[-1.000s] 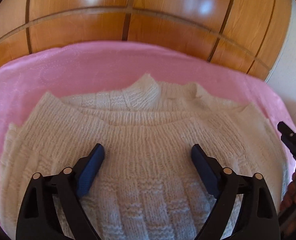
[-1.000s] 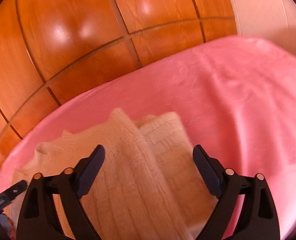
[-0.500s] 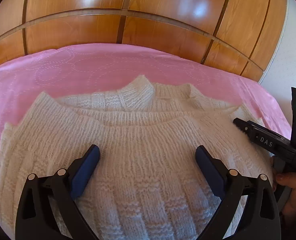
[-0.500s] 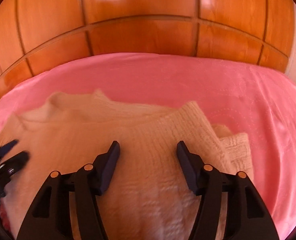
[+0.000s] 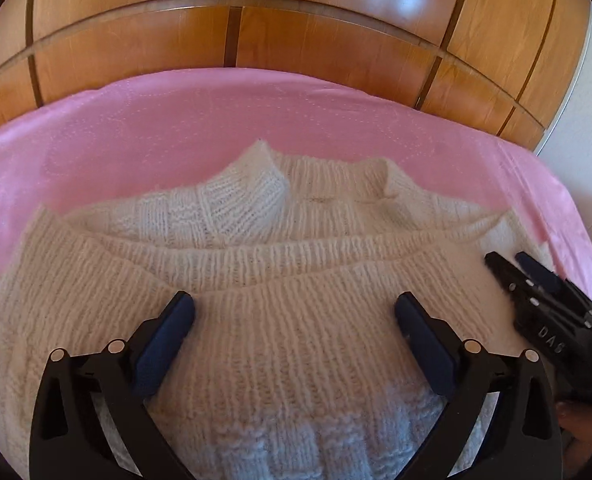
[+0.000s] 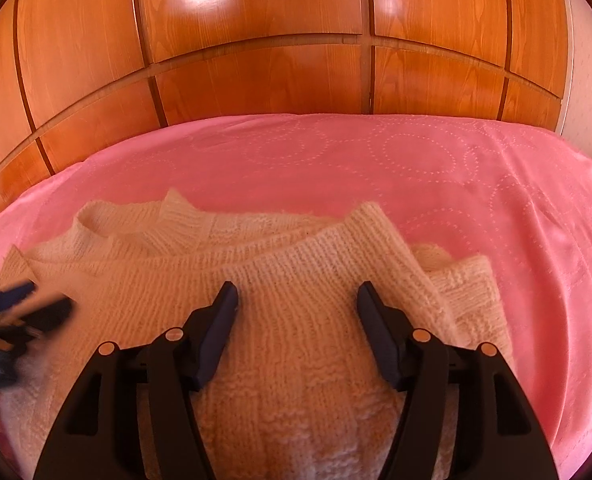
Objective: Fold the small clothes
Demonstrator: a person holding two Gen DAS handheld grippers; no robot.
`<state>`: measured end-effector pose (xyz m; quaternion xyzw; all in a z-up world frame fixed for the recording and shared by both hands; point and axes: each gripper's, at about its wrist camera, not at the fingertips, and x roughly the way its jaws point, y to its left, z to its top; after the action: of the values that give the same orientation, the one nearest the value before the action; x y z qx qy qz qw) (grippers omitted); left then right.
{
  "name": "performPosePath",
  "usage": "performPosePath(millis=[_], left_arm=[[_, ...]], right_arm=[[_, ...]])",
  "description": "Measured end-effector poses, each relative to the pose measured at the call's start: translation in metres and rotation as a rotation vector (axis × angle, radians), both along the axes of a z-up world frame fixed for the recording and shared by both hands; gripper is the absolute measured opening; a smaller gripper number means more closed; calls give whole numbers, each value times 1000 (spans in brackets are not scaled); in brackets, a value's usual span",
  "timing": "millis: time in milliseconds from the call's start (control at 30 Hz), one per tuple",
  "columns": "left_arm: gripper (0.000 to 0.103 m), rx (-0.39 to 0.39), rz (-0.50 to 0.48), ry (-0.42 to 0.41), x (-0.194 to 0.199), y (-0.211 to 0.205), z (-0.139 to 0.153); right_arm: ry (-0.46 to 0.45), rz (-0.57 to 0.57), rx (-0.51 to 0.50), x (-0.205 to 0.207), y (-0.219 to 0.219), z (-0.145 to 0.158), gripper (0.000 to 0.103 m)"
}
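Note:
A cream knitted sweater [image 5: 296,240] lies on a pink bedspread [image 5: 176,128], its lower part folded up over the chest, with the collar at the far side. My left gripper [image 5: 294,298] hovers over the folded edge, jaws wide and still opening, nothing pinched. In the right wrist view the sweater [image 6: 136,280] shows a folded sleeve at its right. My right gripper [image 6: 298,286] stands over that side, jaws half apart and opening, knit beneath them but not pinched. The right gripper [image 5: 508,258] shows at the sweater's right edge; the left gripper [image 6: 46,298] is a blur.
A glossy wooden wardrobe [image 5: 296,40] rises straight behind the bed. A white wall [image 5: 588,100] stands at the right. The pink bedspread [image 6: 416,168] stretches bare beyond and to the right of the sweater. A person's hand [image 5: 580,428] holds the right gripper.
The right gripper rolled level and swung left onto the sweater's right side, its jaws narrowing. The left gripper shifted a little over the sweater and its jaws widened.

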<state>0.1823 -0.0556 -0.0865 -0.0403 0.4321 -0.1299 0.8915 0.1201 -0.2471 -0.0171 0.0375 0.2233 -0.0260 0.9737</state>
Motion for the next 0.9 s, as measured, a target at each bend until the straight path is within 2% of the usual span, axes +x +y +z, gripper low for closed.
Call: performPosePath(millis=[200, 333, 367, 467, 500, 600, 700, 800, 900], left_arm=[[99, -56, 7, -31, -14, 16, 10], [99, -20, 49, -78, -35, 35, 17], [99, -9, 61, -85, -38, 39, 18], [99, -10, 107, -91, -50, 63, 19], [99, -13, 127, -86, -56, 72, 18], [99, 4, 141, -100, -69, 89, 17], [99, 37, 137, -130, -83, 98, 17], [99, 44, 136, -158, -98, 107, 20], [99, 40, 180, -192, -106, 117, 25]], right_arm=[[-7, -1, -5, 0, 2, -1, 63], [-19, 5, 4, -4, 1, -1, 68], [-28, 8, 7, -6, 1, -1, 73], [-86, 27, 15, -19, 0, 1, 96], [-111, 36, 24, -24, -1, 2, 99], [-150, 26, 73, -37, -9, 3, 101], [-89, -6, 90, -38, -12, -1, 101], [-82, -20, 24, -50, -4, -4, 101], [-88, -12, -43, -66, 6, -7, 101]])
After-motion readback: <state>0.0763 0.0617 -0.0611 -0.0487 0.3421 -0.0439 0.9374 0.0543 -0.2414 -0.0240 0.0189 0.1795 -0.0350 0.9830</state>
